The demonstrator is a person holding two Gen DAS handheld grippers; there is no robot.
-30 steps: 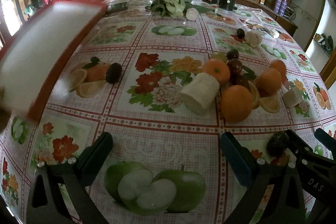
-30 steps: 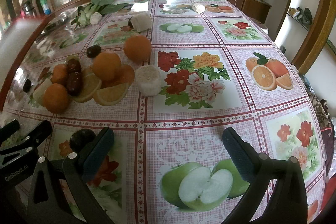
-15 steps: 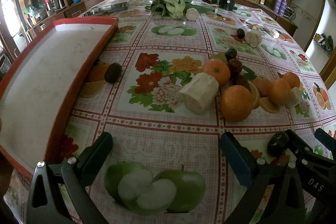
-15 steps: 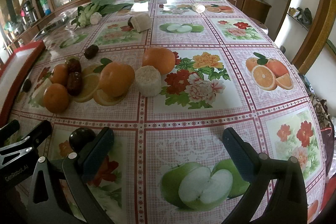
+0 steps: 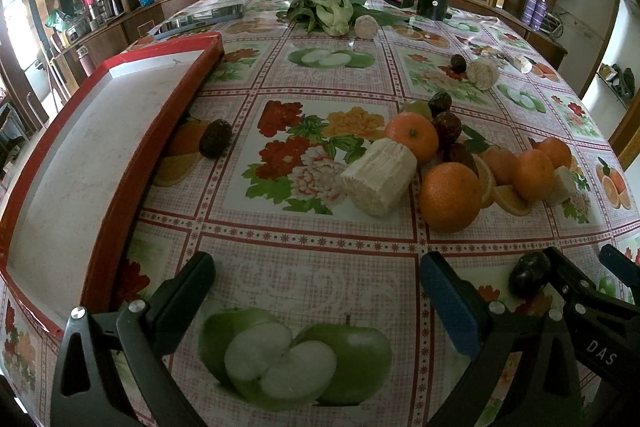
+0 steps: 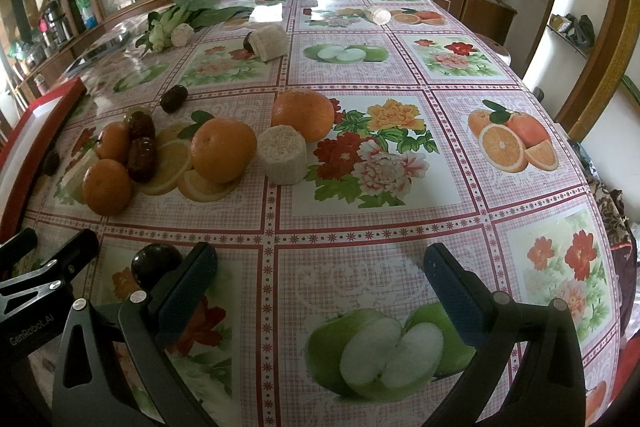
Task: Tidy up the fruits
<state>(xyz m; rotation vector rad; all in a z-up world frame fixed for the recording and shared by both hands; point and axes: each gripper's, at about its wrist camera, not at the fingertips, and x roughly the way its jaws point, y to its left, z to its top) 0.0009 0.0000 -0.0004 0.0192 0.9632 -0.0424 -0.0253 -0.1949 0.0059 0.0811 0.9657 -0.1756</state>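
Note:
Several oranges lie in a loose group on the flowered tablecloth, the nearest one [image 5: 450, 197] right of centre; they show in the right wrist view too [image 6: 223, 150]. Dark plums lie among them [image 5: 448, 125] and one dark plum [image 5: 529, 274] sits near the right gripper's finger, also in the right wrist view [image 6: 157, 265]. A red-rimmed white tray [image 5: 132, 163] lies at the left. My left gripper [image 5: 316, 287] is open and empty above the near cloth. My right gripper [image 6: 320, 279] is open and empty.
Pale cut stalk pieces lie among the fruit [image 5: 378, 177] [image 6: 282, 155] and farther back [image 6: 272, 41]. Leafy greens [image 5: 326, 7] and a black device [image 5: 434, 3] stand at the far edge. A lone dark plum [image 5: 215, 143] lies by the tray.
The red tray came down at the left and now lies flat on the table beside the lone plum. Some oranges rolled and shifted. Both grippers stayed in place and open.

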